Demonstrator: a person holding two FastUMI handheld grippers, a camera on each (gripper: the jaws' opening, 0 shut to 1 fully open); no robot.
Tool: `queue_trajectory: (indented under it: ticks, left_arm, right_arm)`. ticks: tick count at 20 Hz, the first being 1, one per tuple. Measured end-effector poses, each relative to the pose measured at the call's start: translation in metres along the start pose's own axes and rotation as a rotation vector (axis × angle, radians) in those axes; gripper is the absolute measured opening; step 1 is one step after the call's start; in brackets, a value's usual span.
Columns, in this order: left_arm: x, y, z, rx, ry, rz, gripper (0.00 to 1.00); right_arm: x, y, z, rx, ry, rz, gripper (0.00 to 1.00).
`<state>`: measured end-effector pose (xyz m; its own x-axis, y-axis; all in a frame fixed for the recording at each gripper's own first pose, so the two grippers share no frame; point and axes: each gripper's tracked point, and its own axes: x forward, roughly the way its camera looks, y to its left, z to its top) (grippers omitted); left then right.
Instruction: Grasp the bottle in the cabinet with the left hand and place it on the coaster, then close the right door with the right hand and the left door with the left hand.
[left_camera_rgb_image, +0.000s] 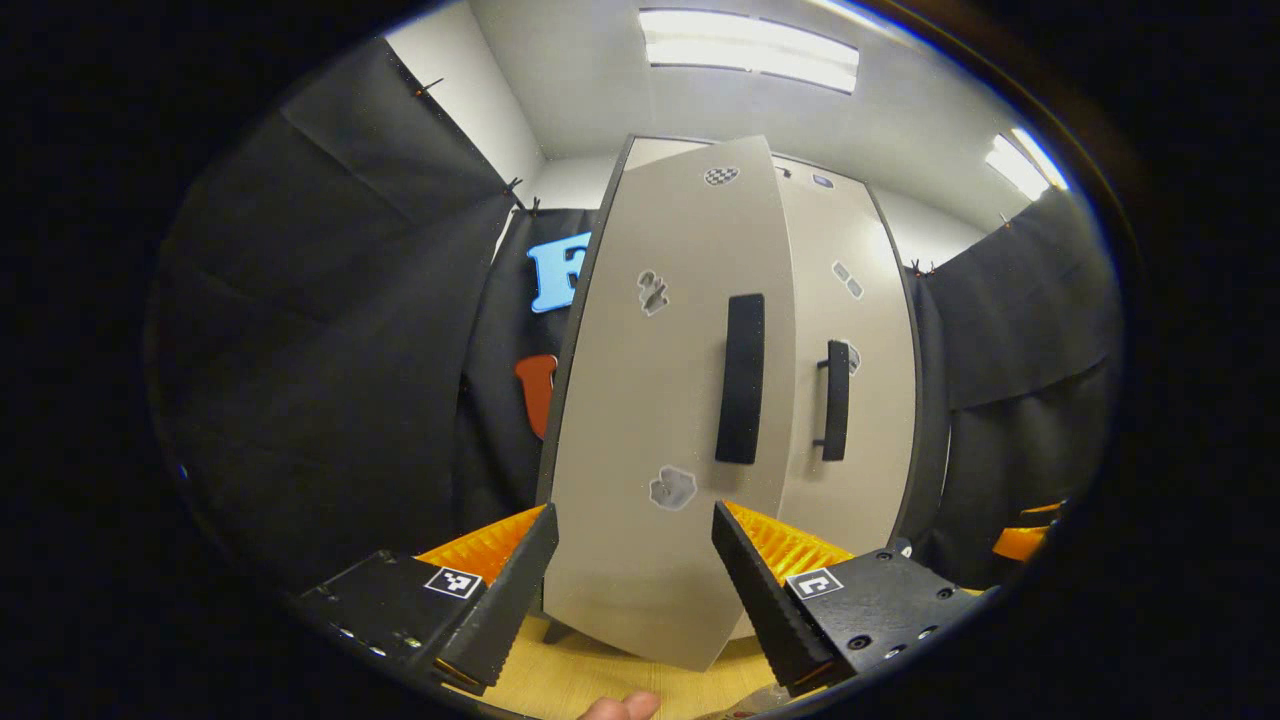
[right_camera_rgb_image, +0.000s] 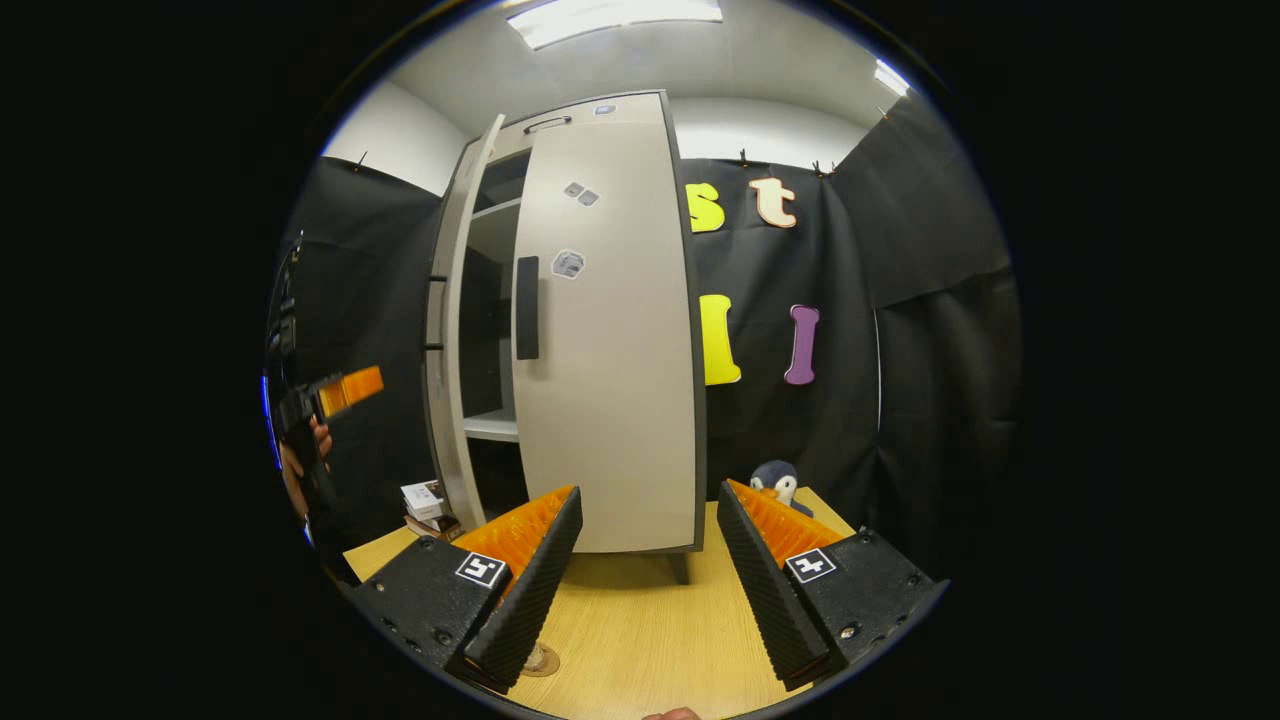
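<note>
Between the spread fingers of the left gripper (left_camera_rgb_image: 632, 580), nothing is being held; the jaws are standing wide apart, framing the lower part of the cabinet's left door (left_camera_rgb_image: 665, 400). That door is hanging partly open, its edge swung toward the camera, with a dark vertical handle (left_camera_rgb_image: 740, 378) on its face. Beside it the right door (left_camera_rgb_image: 850, 350) is lying flush with the cabinet, carrying its own dark handle (left_camera_rgb_image: 835, 400). A fingertip (left_camera_rgb_image: 622, 707) is showing at the bottom edge, over the light wooden tabletop (left_camera_rgb_image: 600, 675).

At the right gripper (right_camera_rgb_image: 648, 560), the fingers are likewise standing wide with nothing between them, hovering over the same tabletop. Ahead, the cabinet (right_camera_rgb_image: 600, 330) is standing on the table: right door shut, left door ajar, white shelves (right_camera_rgb_image: 492, 425) visible through the gap. Whether the bottle is still inside cannot be told; the shelf spaces on view are dark. A round coaster-like disc (right_camera_rgb_image: 541, 660) is peeking out just behind the left-hand finger. A stack of small boxes (right_camera_rgb_image: 428, 505) is sitting near the cabinet's foot, and a plush penguin (right_camera_rgb_image: 778, 482) is resting at the table's far side. Farther off at the left, the other gripper is being held up by a hand (right_camera_rgb_image: 318, 435).
</note>
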<state>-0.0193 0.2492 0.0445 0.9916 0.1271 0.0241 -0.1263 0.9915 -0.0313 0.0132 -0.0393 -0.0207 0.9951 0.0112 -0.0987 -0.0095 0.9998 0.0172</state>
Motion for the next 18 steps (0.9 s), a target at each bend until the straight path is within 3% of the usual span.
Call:
queue_trajectory:
  ticks: [1, 5, 10, 18]
  left_arm:
    - [-0.003, -0.001, -0.01, -0.001, 0.026, 0.002, 0.95]
    - [-0.016, 0.011, -0.044, 0.04, 0.08, 0.057, 0.95]
    - [-0.034, 0.007, -0.075, 0.087, 0.114, 0.044, 0.94]
    - [-0.043, 0.011, -0.077, 0.145, 0.111, 0.045, 0.94]
  right_arm:
    - [0.0, 0.002, -0.002, 0.0, 0.004, 0.005, 0.84]
    - [-0.002, 0.008, -0.009, 0.008, 0.026, 0.018, 0.84]
    - [-0.004, 0.009, -0.015, 0.008, 0.04, 0.015, 0.84]
    - [-0.005, 0.013, -0.014, 0.003, 0.049, 0.012, 0.84]
